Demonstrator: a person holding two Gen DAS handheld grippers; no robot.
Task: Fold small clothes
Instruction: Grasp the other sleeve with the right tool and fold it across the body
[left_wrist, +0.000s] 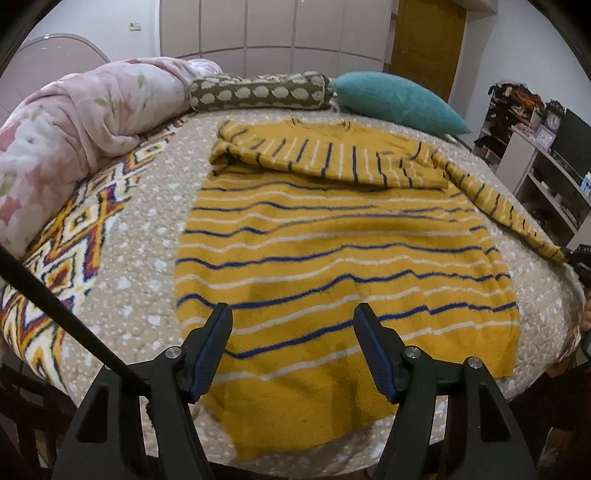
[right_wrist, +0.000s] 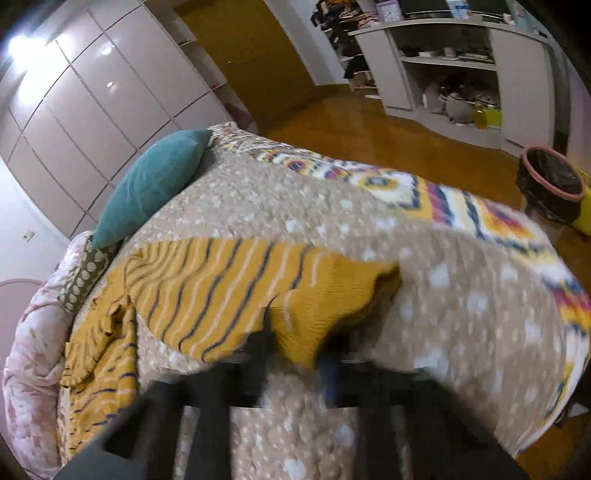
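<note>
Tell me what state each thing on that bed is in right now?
Sweater: spread flat, one sleeve folded across the chest.
Other sleeve: stretched outward, cuff pinched.
Left gripper: fingers open, empty, above the hem.
Right gripper: blurred, shut on the cuff.
Teal pillow: lying at the bed's edge.

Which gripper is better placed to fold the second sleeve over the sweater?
Probably the right gripper: it is at the outstretched sleeve. The left gripper hangs open above the sweater's hem.

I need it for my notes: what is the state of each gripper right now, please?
Left gripper: open, holding nothing, above the yellow striped sweater.
Right gripper: shut on the sweater's sleeve end; the view is blurred.
</note>
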